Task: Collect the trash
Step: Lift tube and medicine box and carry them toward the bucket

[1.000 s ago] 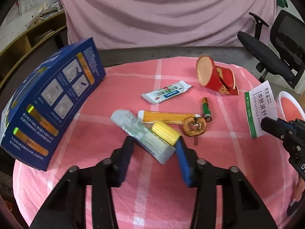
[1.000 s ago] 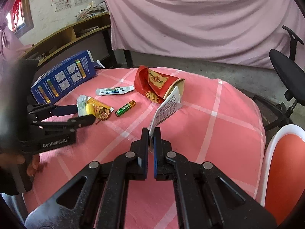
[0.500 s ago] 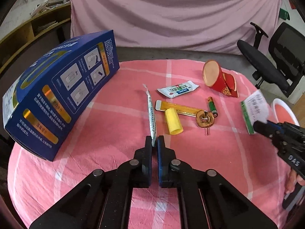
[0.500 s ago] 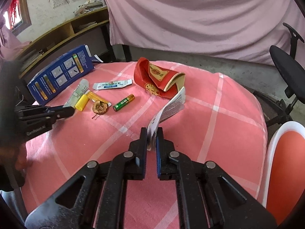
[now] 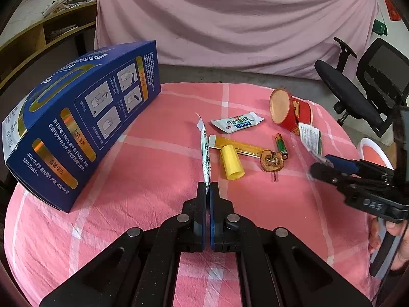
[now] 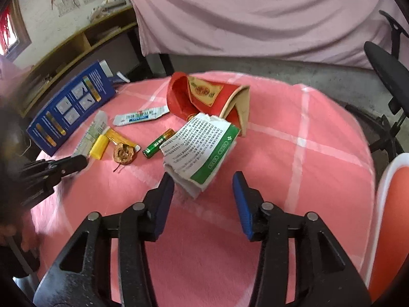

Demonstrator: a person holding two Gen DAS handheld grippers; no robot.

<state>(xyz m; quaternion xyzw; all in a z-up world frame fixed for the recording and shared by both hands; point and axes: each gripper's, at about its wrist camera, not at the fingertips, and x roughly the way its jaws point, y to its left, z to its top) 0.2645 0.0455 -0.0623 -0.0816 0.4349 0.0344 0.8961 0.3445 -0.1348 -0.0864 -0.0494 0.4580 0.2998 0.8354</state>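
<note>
In the left wrist view, the left tongs [image 5: 207, 192] fill the lower middle of the frame, clenched on the near end of a flattened tube [image 5: 205, 153], which stands edge-on and reaches toward the centre. Just past it, on the pink checked table [image 5: 143, 179], lie a yellow cap [image 5: 232, 163], a long yellow wrapper [image 5: 240, 147], a dried fruit slice [image 5: 271, 160] and a green battery [image 5: 281, 142]; farther off are a white sachet [image 5: 236, 122] and a red paper cup [image 5: 288, 112] on its side at upper right. A blue carton [image 5: 76, 133] stands along the left.

In the right wrist view, the right tongs [image 6: 203, 197] at lower centre have just been opening. The green-and-white paper box [image 6: 202, 148] sits between the spread jaws, its near corner by the left jaw, no longer pinched; whether it rests on the cloth or is dropping I cannot tell.

So one piece looks just let go while another is freshly gripped. A white-rimmed orange bin [image 6: 391, 217] shows at the right edge, but the box lies short of it. The next move likely calls for carrying the tube over to the bin without it slipping, and regrasping the box.
</note>
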